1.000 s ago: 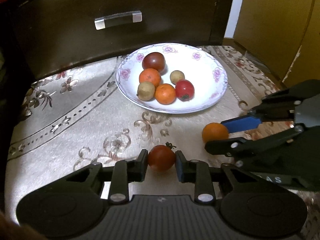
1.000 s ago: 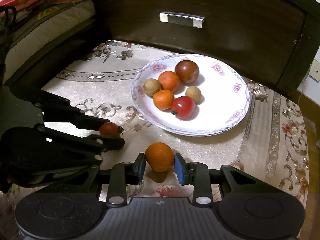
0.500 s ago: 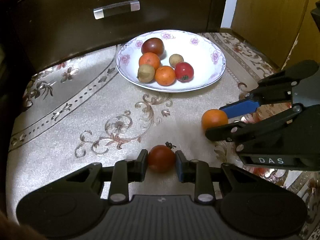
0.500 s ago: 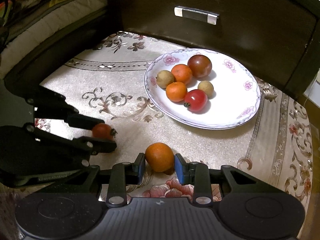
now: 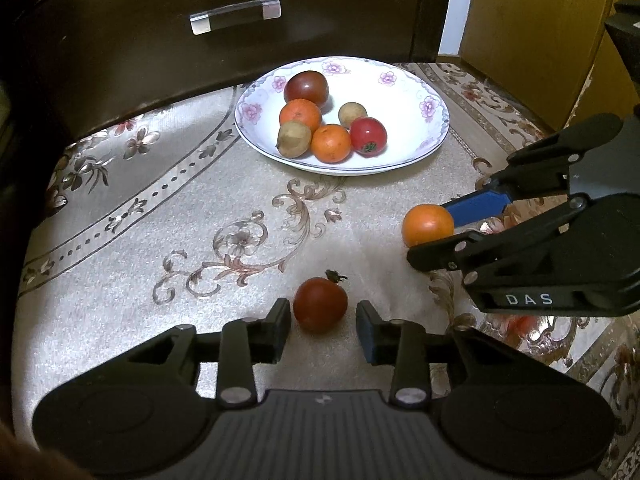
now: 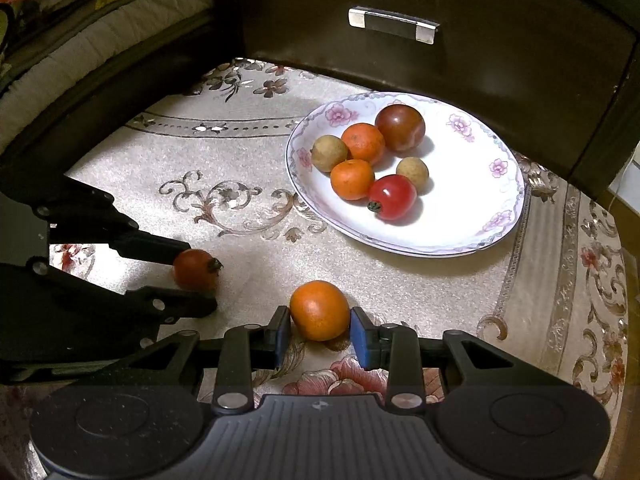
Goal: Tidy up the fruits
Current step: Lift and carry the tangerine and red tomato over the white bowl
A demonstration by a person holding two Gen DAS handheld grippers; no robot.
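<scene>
- Jaws of our left gripper (image 5: 323, 330) are spread, with clear gaps either side of a dark red tomato (image 5: 320, 305) resting on the table (image 5: 200, 208).
- Jaws of our right gripper (image 6: 319, 334) flank an orange (image 6: 319, 310), the left pad just clear of it, the right pad at its skin; we cannot tell if they pinch it.
- Farther off we see a floral plate (image 6: 472, 216) holding two oranges, a red tomato (image 6: 392, 197), a dark tomato (image 6: 400, 128) and two small brown fruits.
- Behind the plate is a dark drawer front with a metal handle (image 6: 392, 25).
</scene>
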